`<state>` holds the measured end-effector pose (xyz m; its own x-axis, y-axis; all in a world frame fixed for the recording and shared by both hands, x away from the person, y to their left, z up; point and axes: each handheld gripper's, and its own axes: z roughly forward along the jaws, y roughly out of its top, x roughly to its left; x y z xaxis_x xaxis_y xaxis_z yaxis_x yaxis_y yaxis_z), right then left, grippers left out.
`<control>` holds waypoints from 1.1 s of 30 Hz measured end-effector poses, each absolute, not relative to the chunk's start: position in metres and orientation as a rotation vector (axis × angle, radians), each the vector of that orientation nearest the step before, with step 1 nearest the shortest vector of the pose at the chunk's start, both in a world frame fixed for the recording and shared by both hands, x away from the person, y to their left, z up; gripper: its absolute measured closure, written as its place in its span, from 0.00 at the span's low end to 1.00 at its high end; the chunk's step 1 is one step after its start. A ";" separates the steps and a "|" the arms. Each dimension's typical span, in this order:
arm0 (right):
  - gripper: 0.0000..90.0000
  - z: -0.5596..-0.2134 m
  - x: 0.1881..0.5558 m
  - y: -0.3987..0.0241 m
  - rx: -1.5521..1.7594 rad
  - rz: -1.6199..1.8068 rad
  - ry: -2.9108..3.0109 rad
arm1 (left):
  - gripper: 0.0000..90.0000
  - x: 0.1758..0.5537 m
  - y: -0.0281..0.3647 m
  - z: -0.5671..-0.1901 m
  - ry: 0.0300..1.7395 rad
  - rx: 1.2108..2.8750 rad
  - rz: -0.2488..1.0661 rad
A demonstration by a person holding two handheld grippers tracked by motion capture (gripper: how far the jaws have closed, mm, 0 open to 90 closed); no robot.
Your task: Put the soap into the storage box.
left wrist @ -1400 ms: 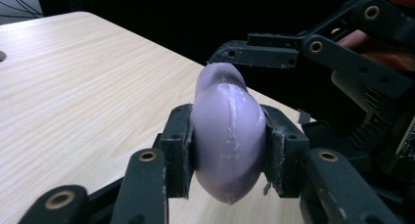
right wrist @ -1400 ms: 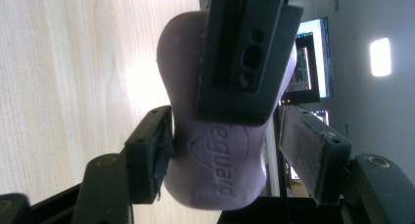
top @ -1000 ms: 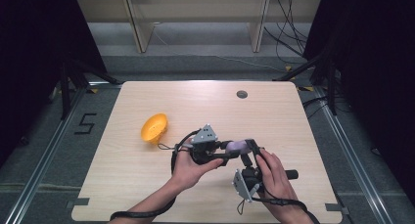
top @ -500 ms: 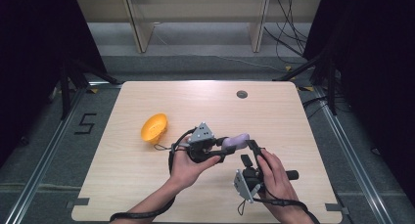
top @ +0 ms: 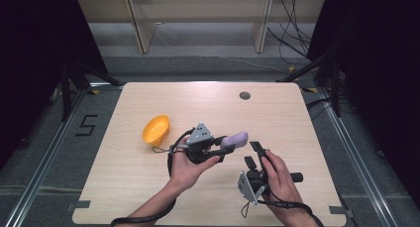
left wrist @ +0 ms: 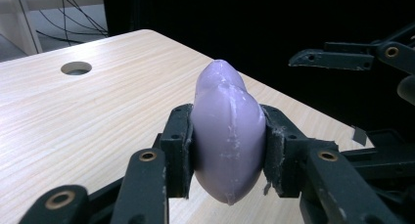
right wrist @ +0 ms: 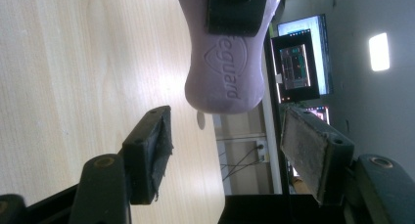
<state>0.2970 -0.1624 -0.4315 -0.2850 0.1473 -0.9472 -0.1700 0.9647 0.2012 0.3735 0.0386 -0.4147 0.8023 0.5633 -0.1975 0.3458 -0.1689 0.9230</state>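
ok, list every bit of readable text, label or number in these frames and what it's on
"eguard": embossed on the purple soap bar held in the left gripper; the first letters are hidden behind that gripper's pad, so the word is cut off.
"5": black mark on the grey floor left of the table.
Monitor screens in the background of the right gripper view: lit, but too small and blurred to read.
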 end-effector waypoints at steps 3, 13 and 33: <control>0.41 -0.431 0.298 -0.163 -0.028 0.303 1.832 | 0.65 0.374 0.041 -0.415 0.716 1.774 0.242; 0.41 -0.431 0.299 -0.164 -0.040 0.296 1.844 | 0.65 0.375 0.051 -0.416 0.769 1.750 0.273; 0.41 -0.431 0.300 -0.166 -0.005 0.308 1.855 | 0.65 0.371 0.064 -0.420 0.767 1.734 0.372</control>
